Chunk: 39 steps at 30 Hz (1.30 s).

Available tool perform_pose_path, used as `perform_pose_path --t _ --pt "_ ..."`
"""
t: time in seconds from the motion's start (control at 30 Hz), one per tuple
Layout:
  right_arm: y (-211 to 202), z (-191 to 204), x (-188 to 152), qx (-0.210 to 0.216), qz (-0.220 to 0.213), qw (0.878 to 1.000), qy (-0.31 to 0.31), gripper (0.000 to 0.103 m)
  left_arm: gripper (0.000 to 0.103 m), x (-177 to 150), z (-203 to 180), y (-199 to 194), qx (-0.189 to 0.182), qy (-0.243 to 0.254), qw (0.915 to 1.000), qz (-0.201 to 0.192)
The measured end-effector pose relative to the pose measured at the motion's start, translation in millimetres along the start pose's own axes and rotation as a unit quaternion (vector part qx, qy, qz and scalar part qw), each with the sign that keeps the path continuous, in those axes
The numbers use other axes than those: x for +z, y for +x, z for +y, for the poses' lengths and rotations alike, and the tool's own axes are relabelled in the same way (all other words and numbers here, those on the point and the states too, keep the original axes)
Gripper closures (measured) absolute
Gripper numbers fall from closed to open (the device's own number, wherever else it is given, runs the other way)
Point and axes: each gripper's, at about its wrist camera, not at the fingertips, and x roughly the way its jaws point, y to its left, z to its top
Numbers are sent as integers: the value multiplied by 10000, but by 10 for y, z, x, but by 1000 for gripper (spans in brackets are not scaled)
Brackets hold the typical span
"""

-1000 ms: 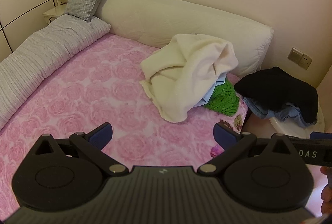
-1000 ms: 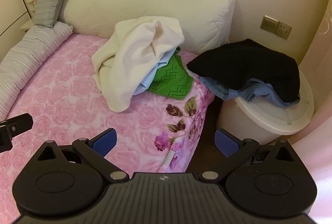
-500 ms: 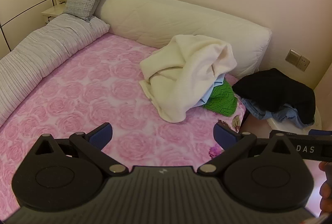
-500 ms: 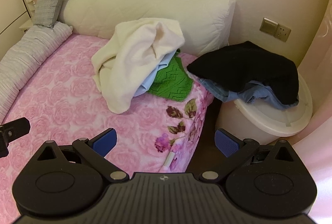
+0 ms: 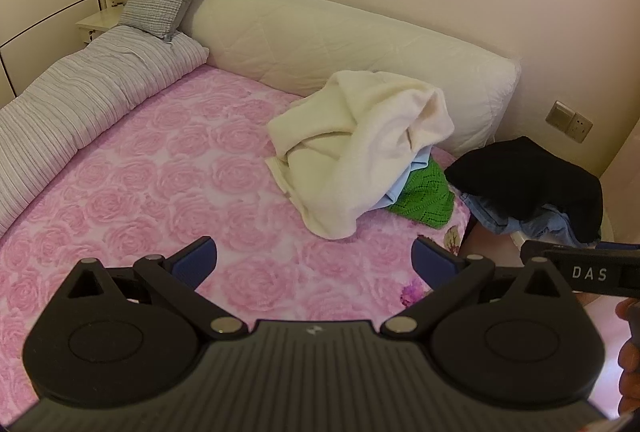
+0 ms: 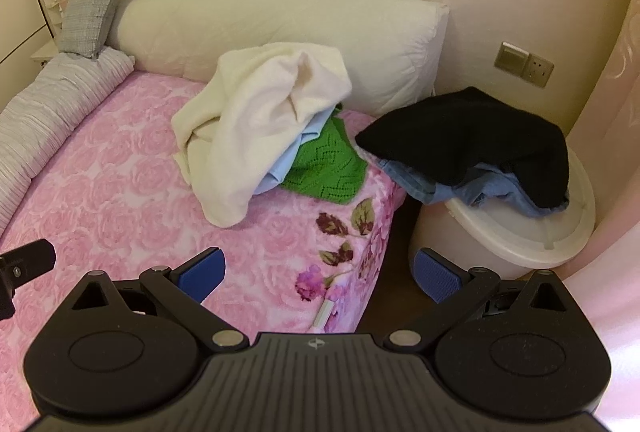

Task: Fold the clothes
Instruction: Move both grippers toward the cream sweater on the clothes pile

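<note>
Left gripper and right gripper both gape wide, empty, low over the near bed — they've drifted back a bit in 1 s, pile farther off. Clothes sit unfolded: cream top heaped far right, black one on the bin.

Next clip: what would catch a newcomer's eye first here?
The cream garment, heaped on the pink rose bedspread near the headboard, over light blue cloth and a green knit. Right of the bed, a black garment lies over jeans on a white tub. Both grippers hover open and empty.
</note>
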Motion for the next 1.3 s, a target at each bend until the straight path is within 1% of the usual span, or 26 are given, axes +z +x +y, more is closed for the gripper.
perform_pose_path --t 0.33,0.83,1.1,1.2,1.23,1.3 --pt "-26 7 27 -101 24 9999 59 0 1 -1 20 47 -118 32 9999 85" --pt "96 125 96 -150 119 9998 54 0 1 51 144 228 -202 -50 9995 238" --pt "333 151 275 91 239 9997 -2 0 1 144 263 523 -119 -269 9986 445" --pt "488 111 369 247 360 9990 14 2 1 225 213 704 -88 -272 9984 486" --pt "546 92 403 275 398 9988 5 6 1 251 197 764 -77 -273 9983 500" --pt "676 60 479 331 478 9983 -50 7 1 305 164 885 -56 -275 9982 528"
